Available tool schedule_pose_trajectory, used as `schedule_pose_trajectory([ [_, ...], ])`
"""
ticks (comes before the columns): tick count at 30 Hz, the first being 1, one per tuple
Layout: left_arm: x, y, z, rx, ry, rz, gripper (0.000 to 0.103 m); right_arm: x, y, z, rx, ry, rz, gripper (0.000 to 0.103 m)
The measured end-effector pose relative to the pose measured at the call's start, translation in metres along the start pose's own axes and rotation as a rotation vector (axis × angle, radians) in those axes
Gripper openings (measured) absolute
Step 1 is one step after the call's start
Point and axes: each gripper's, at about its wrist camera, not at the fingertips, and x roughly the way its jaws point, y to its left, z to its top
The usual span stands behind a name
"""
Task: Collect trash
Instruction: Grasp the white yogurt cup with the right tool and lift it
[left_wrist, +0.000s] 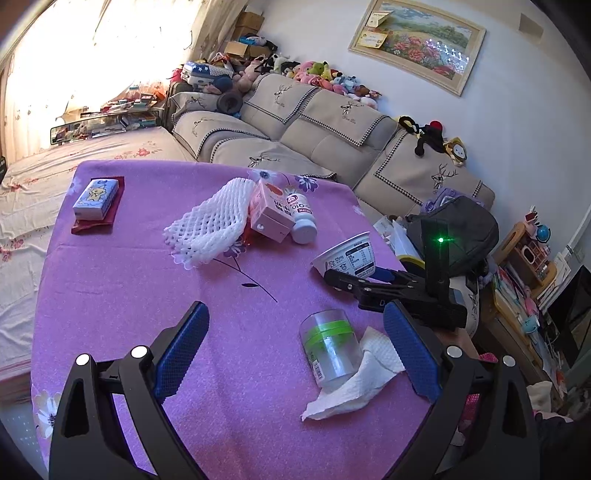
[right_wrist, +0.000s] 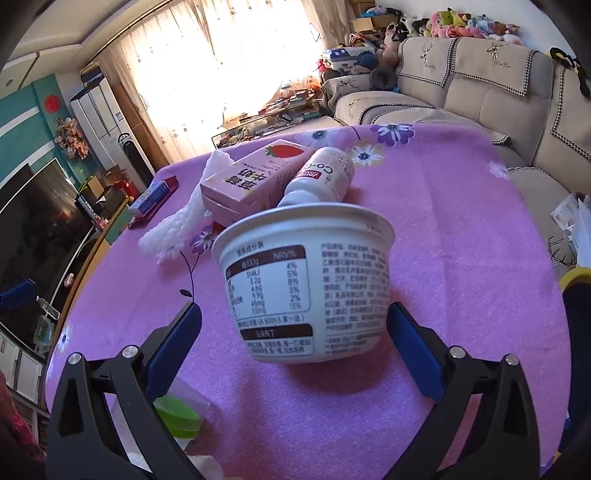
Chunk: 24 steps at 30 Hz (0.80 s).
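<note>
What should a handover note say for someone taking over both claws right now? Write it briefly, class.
Right claw: around the white yogurt cup, a gap at each pad, so no grip yet; cup looks tilted.
Left claw: open, empty, over the clear plastic cup lying on a paper towel.
On the purple tablecloth: foam net, pink milk carton, white bottle, blue box.
Done: nothing visibly collected. Left: everything; no bin in view.

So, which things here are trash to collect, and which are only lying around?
Trash: yogurt cup, pink carton, white bottle, foam net, clear cup, paper towel.
Probably not trash: tissue box, plush toys.
</note>
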Motion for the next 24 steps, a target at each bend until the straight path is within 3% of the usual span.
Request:
schedule_pose_trajectory([
  [5,0.005,0.003,-0.001,-0.004,0.010,-0.005,0.094,-0.013,0.002,0.005,-0.033,0.020,-0.019,0.074],
  [7,0.006,0.004,0.000,-0.005,0.011,-0.003,0.094,-0.020,0.001,0.014,-0.054,0.069,-0.021,0.074],
  [11,0.005,0.003,0.000,0.004,0.013,-0.004,0.094,-0.021,0.006,0.044,-0.162,0.309,-0.018,0.074],
  [16,0.007,0.000,-0.003,0.009,0.019,-0.015,0.094,-0.005,0.017,0.073,-0.386,0.585,-0.172,0.074],
  [18,0.009,-0.002,-0.004,0.009,0.025,-0.021,0.094,-0.003,0.020,0.083,-0.394,0.600,-0.172,0.077],
  [20,0.011,-0.004,-0.006,0.010,0.033,-0.025,0.094,-0.001,0.025,0.088,-0.411,0.603,-0.164,0.090],
  [22,0.013,-0.005,-0.007,0.016,0.042,-0.026,0.094,-0.006,0.023,0.090,-0.405,0.553,-0.169,0.091],
  [24,0.013,-0.005,-0.007,0.023,0.042,-0.027,0.094,-0.011,0.018,0.093,-0.352,0.494,-0.109,0.091],
])
